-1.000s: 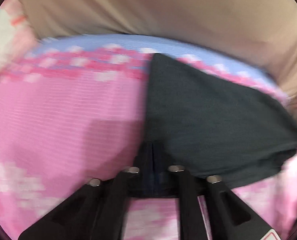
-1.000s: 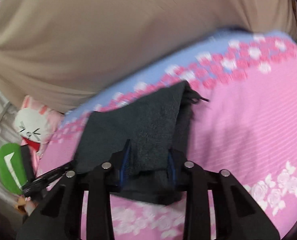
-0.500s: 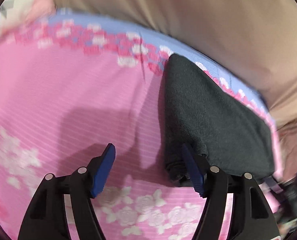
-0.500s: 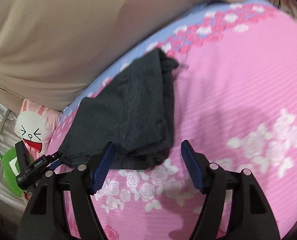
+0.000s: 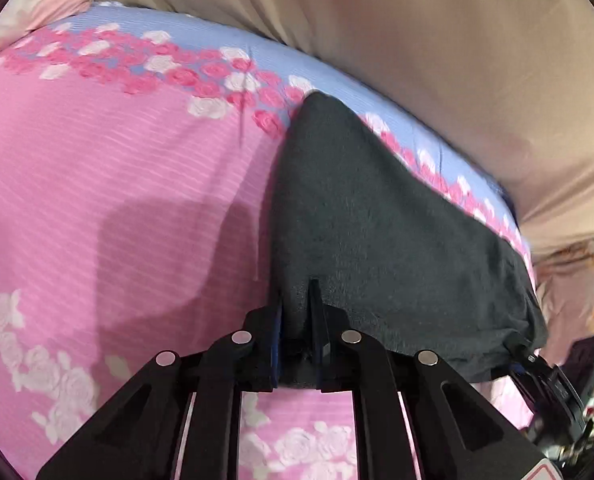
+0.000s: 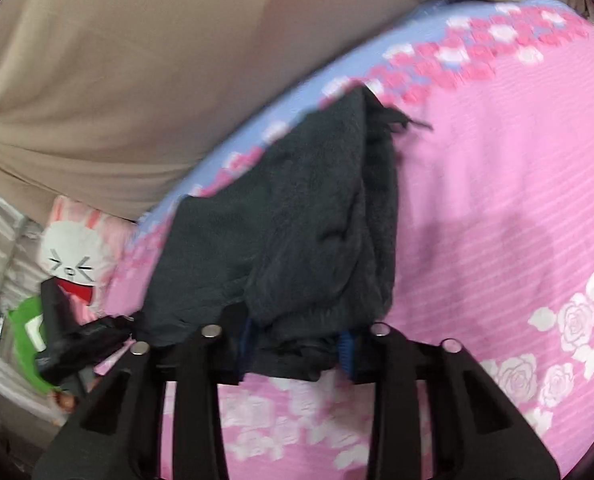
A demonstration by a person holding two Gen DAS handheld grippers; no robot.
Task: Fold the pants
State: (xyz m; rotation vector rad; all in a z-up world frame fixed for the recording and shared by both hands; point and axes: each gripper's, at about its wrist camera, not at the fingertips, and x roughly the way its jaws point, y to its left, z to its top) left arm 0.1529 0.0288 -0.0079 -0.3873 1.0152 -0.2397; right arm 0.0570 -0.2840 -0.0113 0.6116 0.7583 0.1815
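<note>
The dark grey fleece pants [image 5: 377,216] lie already folded into a compact bundle on the pink rose-print bedsheet [image 5: 117,184], close to its blue flowered border [image 5: 177,36] and the beige curtain [image 5: 417,40] behind.

The left hand-held gripper [image 5: 297,312] has just been closing and now pinches the near left corner of the bundle, cloth squeezed tight between its blue pads. The right hand-held gripper [image 6: 297,344] has also just been closing; its jaws stand wider apart, clamped on the thick stack of layers at the near right end, where the fabric bulges over the pads.

With both near corners taken, this looks like the grasp before 1 more fold. The next move would call for lifting both corners together, level with each other, and carrying them over toward the far edge so the layers do not slide apart. A white rabbit cushion [image 6: 77,260] sits off the bed's left side, clear of the work.
</note>
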